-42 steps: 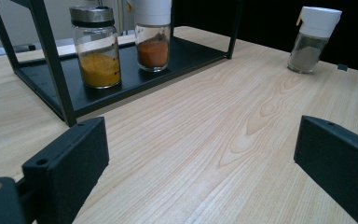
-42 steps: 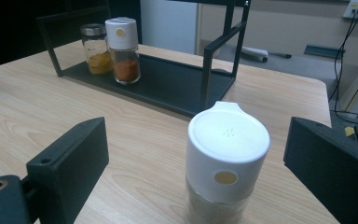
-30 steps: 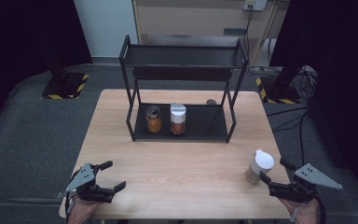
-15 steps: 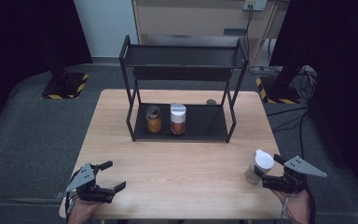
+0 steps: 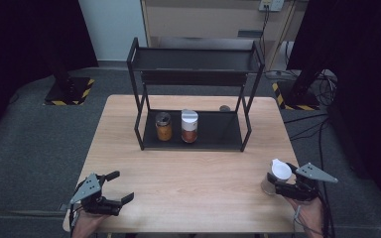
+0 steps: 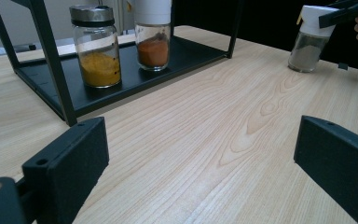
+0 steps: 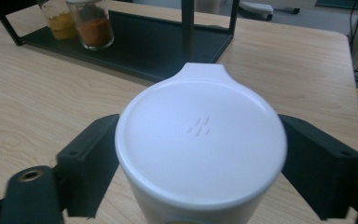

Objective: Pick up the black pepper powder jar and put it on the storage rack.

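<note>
Dark curtains ring a pale wooden table (image 5: 188, 168) bearing a black two-tier rack (image 5: 193, 99) with two spice jars. At the table's near right edge, the right tongs (image 5: 278, 182) have just been closing around a white-capped shaker (image 5: 277, 174), pads flanking its cap. The left tongs (image 5: 119, 187) rest wide apart at the near left.

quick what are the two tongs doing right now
Left tongs: open, holding nothing.
Right tongs: have just been closing around the white-capped jar, pads against its cap.
</note>
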The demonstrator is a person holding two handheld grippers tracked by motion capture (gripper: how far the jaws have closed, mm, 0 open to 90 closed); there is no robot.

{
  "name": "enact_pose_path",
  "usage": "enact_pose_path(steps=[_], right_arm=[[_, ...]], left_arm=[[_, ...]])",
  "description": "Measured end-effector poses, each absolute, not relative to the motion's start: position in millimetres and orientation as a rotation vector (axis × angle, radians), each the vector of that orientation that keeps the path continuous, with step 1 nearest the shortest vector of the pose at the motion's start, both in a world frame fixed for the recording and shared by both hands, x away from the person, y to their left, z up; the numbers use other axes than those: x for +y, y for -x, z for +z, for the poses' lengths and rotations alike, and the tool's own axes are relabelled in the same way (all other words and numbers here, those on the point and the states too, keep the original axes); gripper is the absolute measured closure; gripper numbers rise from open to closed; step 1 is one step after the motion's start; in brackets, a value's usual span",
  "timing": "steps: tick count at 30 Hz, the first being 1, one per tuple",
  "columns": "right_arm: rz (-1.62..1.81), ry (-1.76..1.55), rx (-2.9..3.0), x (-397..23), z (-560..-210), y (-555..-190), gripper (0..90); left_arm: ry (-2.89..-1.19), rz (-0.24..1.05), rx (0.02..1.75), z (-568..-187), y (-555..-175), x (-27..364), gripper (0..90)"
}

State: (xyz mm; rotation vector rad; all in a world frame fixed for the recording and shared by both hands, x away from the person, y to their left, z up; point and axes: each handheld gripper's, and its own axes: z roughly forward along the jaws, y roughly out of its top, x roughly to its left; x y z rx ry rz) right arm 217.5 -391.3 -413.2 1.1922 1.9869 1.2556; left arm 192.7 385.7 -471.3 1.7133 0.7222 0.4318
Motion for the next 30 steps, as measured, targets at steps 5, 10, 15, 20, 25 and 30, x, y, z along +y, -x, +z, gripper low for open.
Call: enact_pose_path(steps=[5,10,15,20,25,30], right_arm=[[1.258,-1.19,1.985,-390,-419,-219,29.5],[1.249,-1.185,1.976,-387,-420,-217,30.2],[1.241,-1.185,1.973,-386,-419,-216,30.4],[1.241,-1.203,1.971,-386,-418,-216,30.5],[1.25,-1.189,1.977,-386,-413,-215,30.5],[1.259,-1.154,1.998,-384,-405,-217,30.5]], left_arm=[[-1.714,0.433,0.721,-471,-192,386,2.2],[-1.713,0.432,0.722,-471,-193,386,2.2],[-1.713,0.432,0.724,-471,-193,386,2.2],[-1.718,0.433,0.721,-471,-193,385,2.2],[-1.716,0.431,0.723,-471,-193,386,2.2],[-1.717,0.431,0.721,-471,-193,385,2.2]])
